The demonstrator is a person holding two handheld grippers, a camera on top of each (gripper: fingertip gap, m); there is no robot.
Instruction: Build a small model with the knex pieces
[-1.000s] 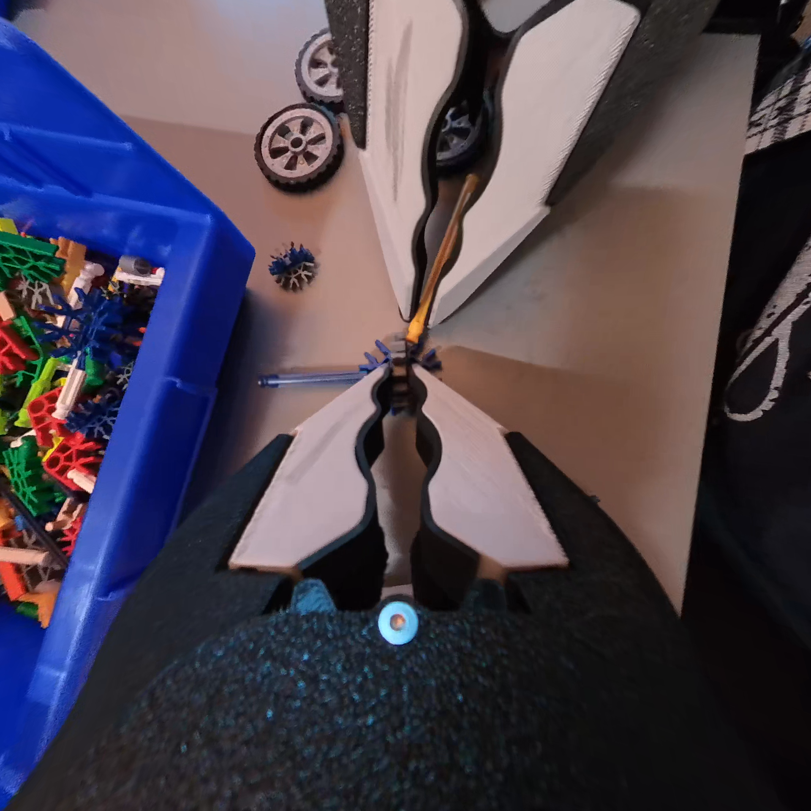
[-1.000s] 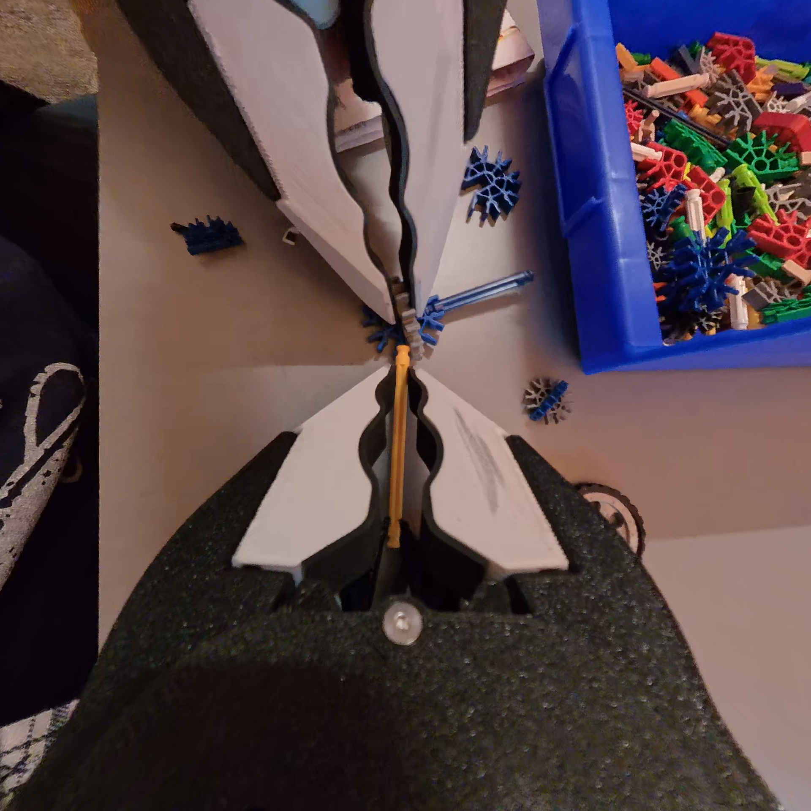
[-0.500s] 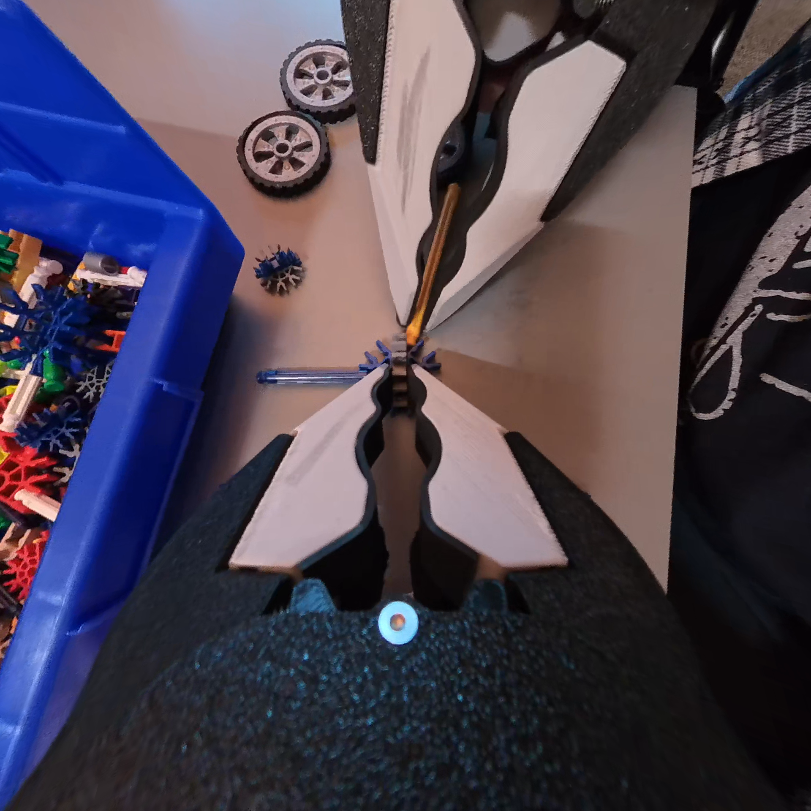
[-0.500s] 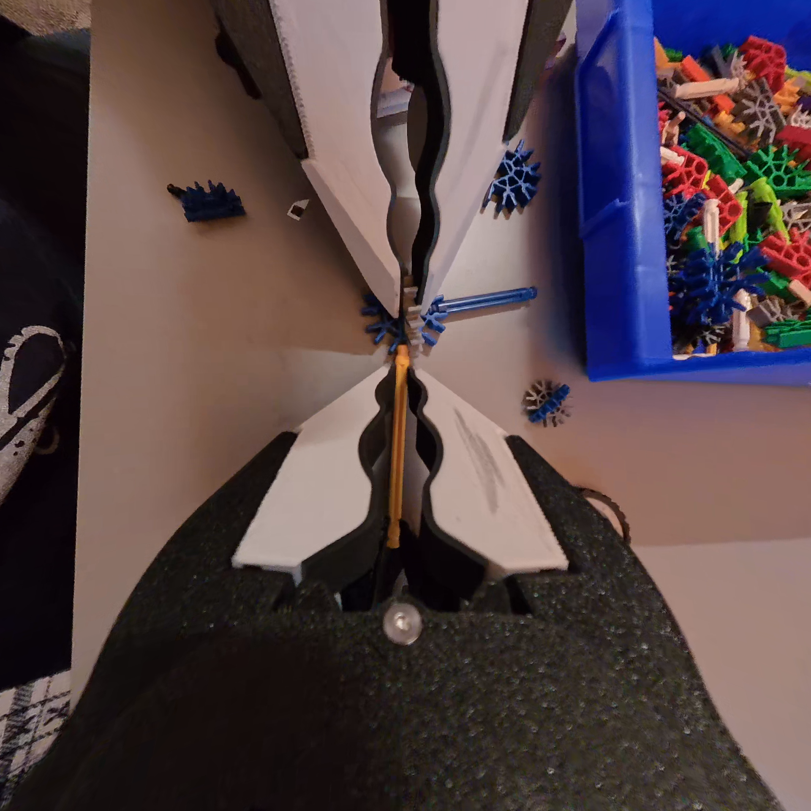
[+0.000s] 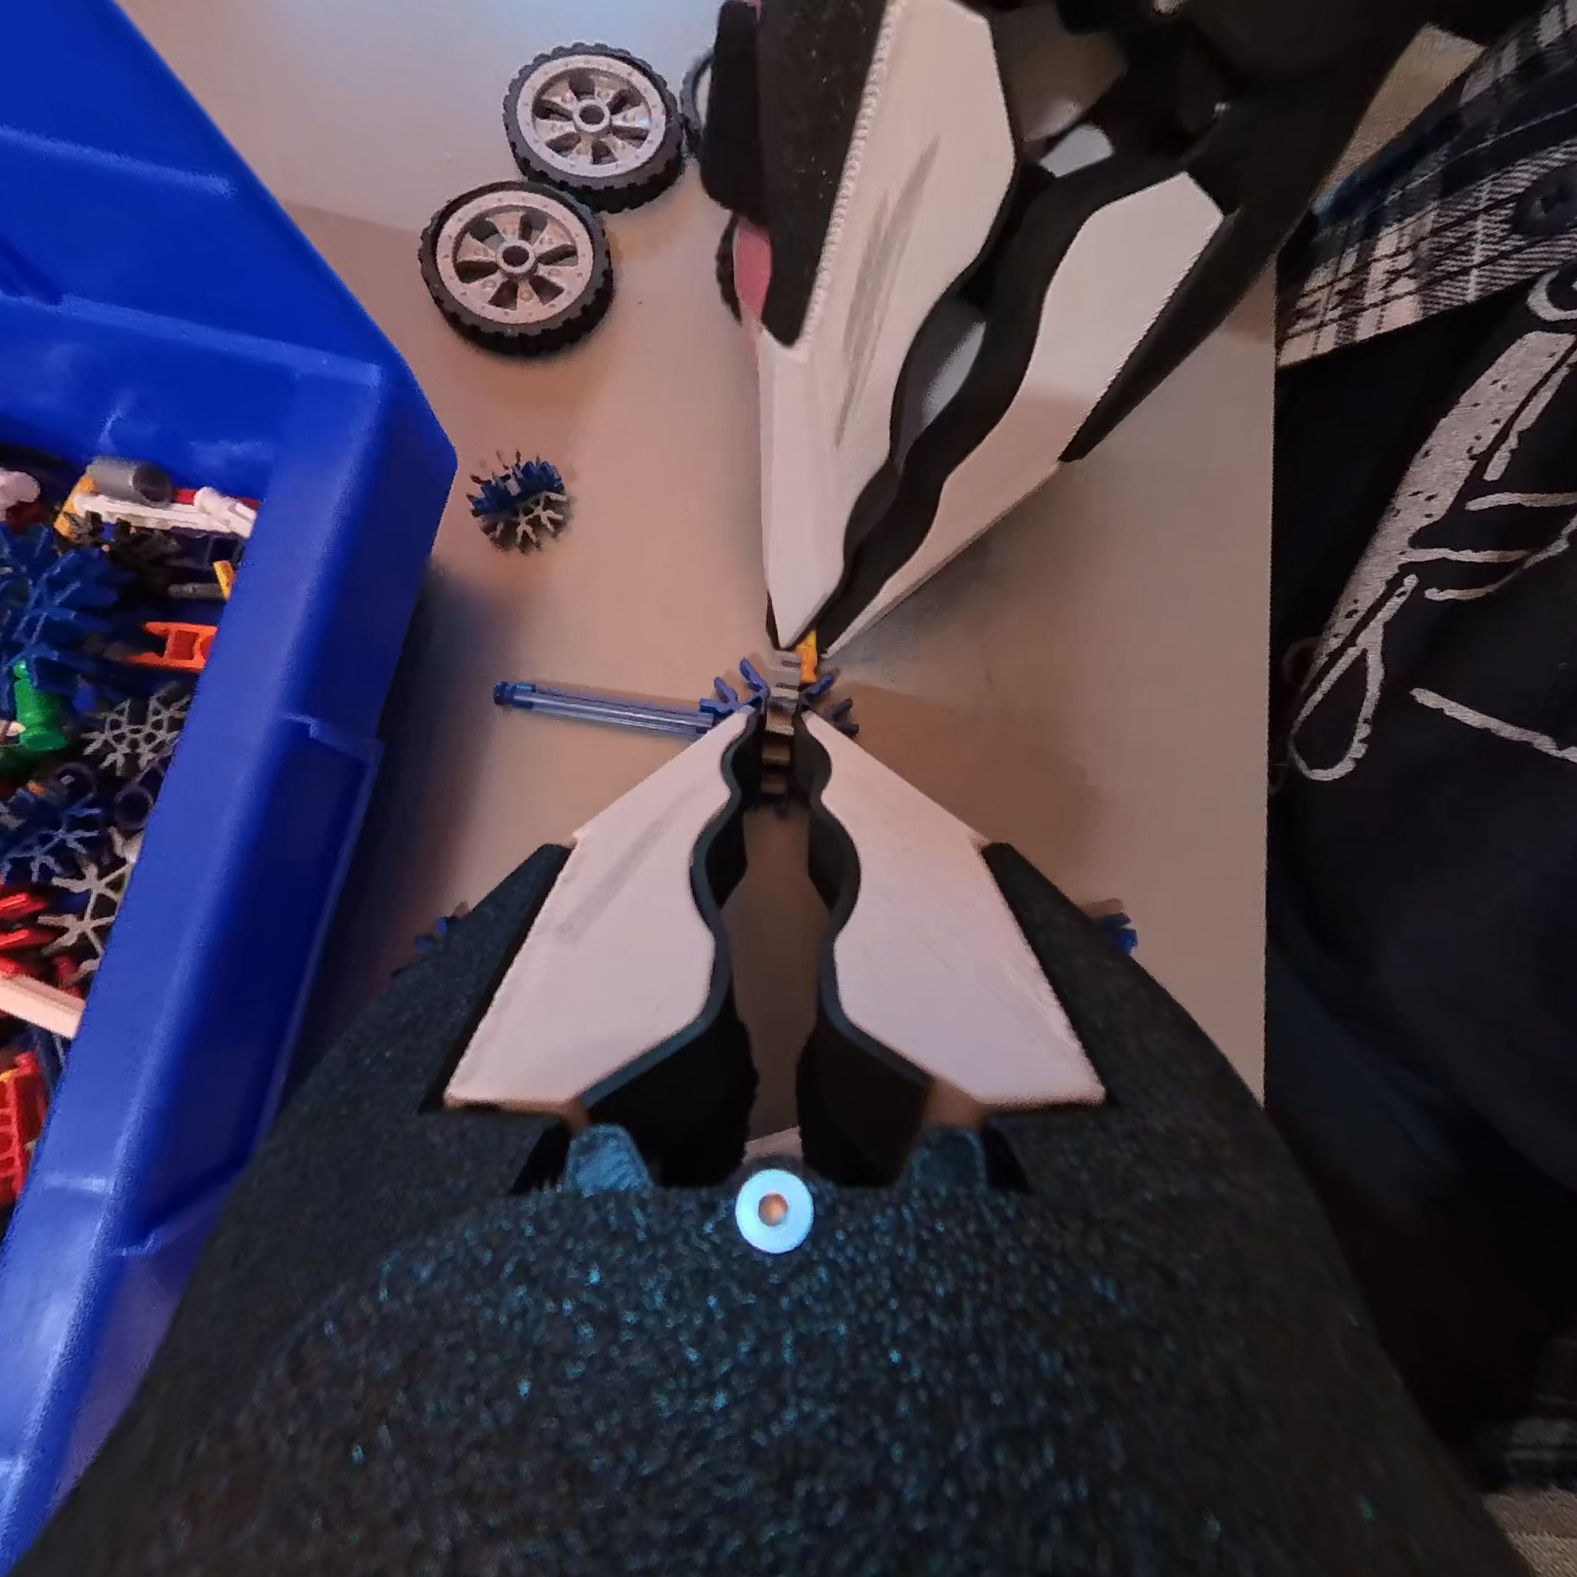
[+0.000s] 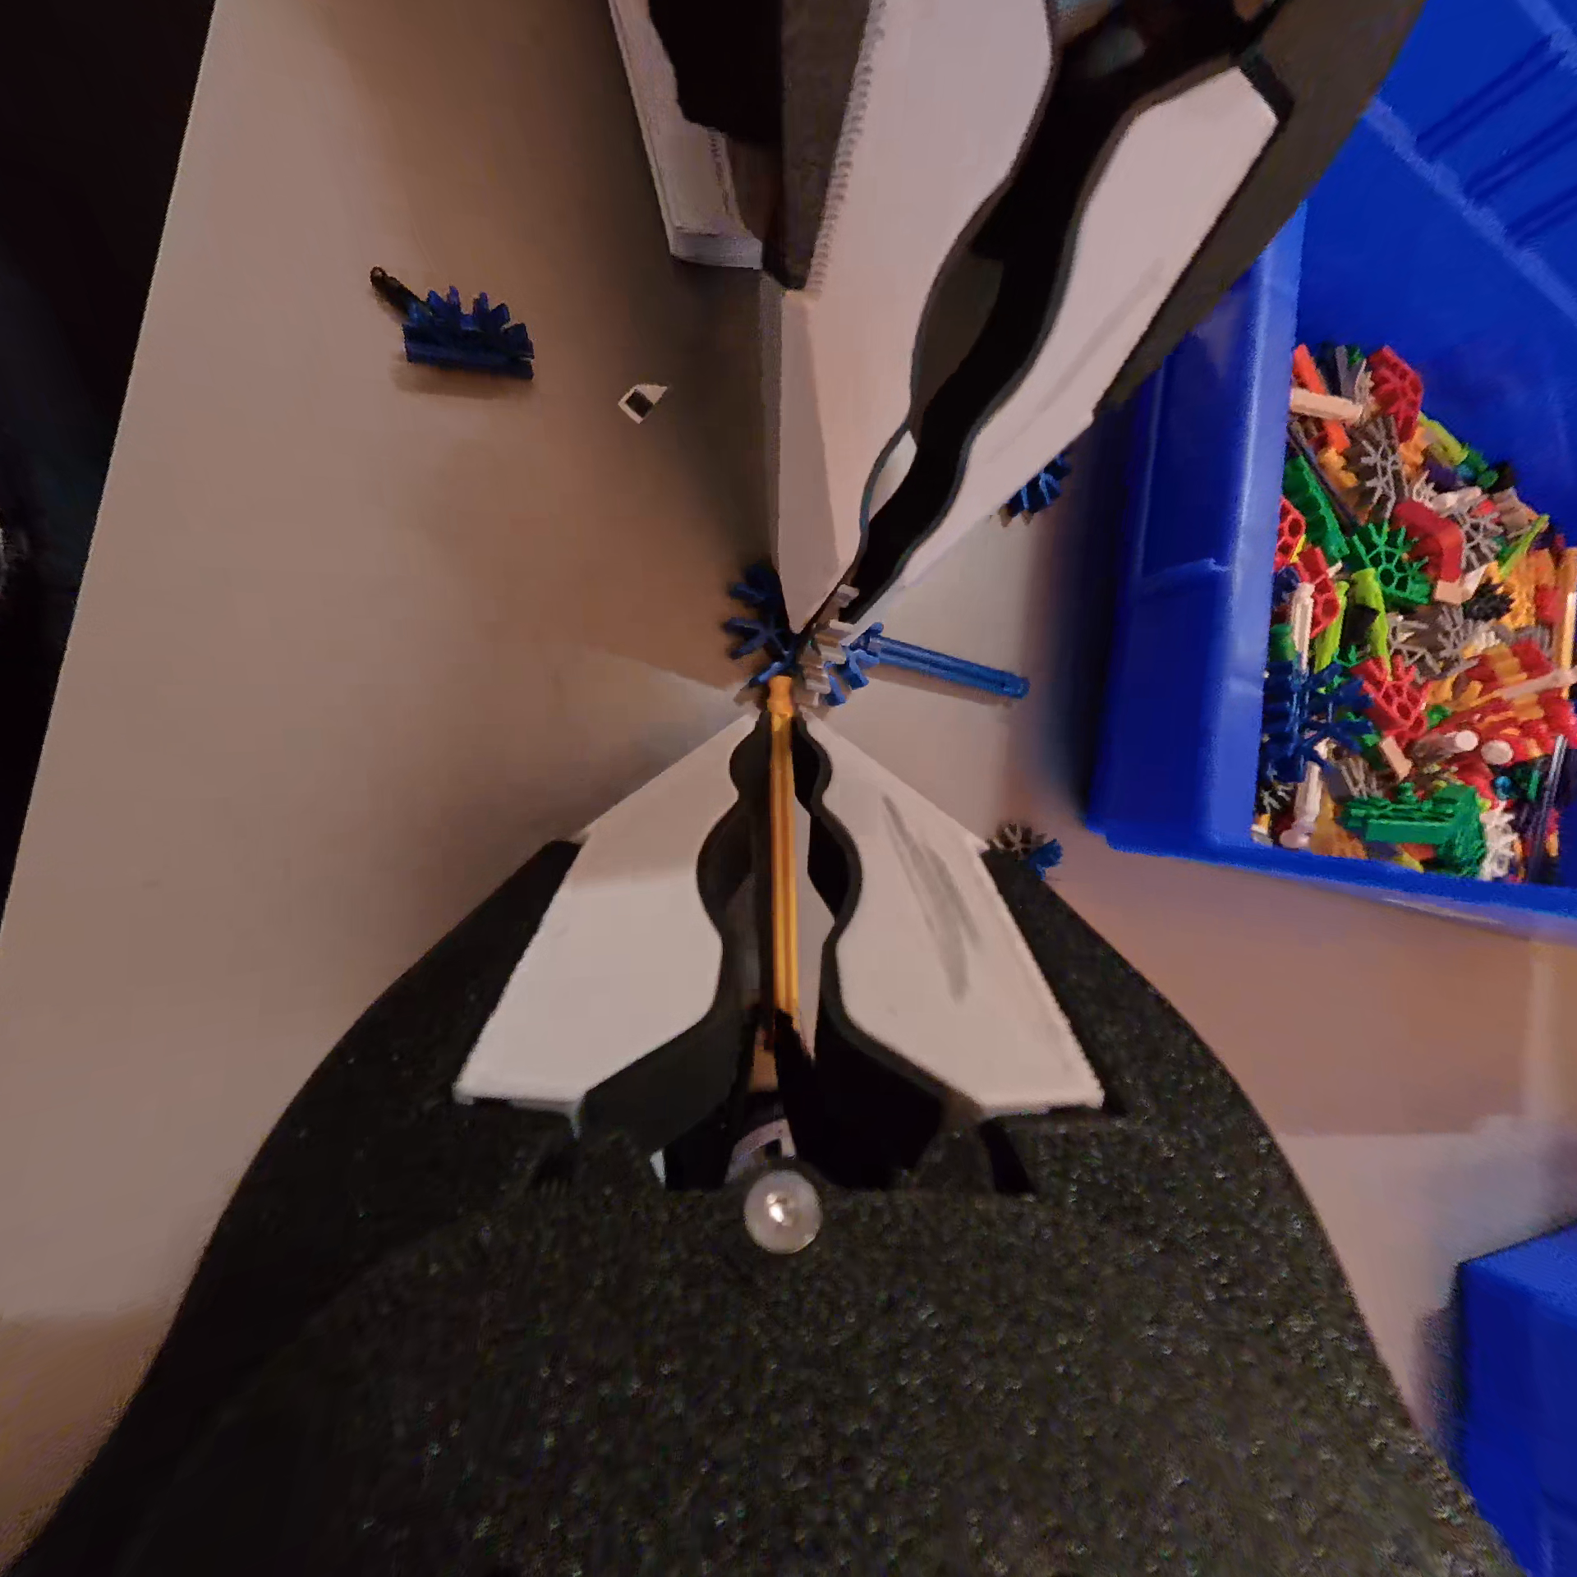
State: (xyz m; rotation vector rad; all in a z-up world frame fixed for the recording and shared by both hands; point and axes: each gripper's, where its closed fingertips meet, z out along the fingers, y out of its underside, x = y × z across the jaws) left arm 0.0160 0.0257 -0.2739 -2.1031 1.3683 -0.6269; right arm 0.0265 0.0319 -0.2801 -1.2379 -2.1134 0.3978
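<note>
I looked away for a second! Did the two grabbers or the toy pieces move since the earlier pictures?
The right gripper pushed its yellow rod closer, until the tip met the blue-and-grey connector cluster. Both grippers also tilted, so the blue bin looks slanted. Nothing was let go: the left gripper still pinches the cluster and its blue rod still sticks out. The two wheels stayed on the table.

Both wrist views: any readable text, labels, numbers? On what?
None readable.
The dark shirt bears a white print, but no letters can be made out in it.
The blue bin and the wheels show no writing.
</note>
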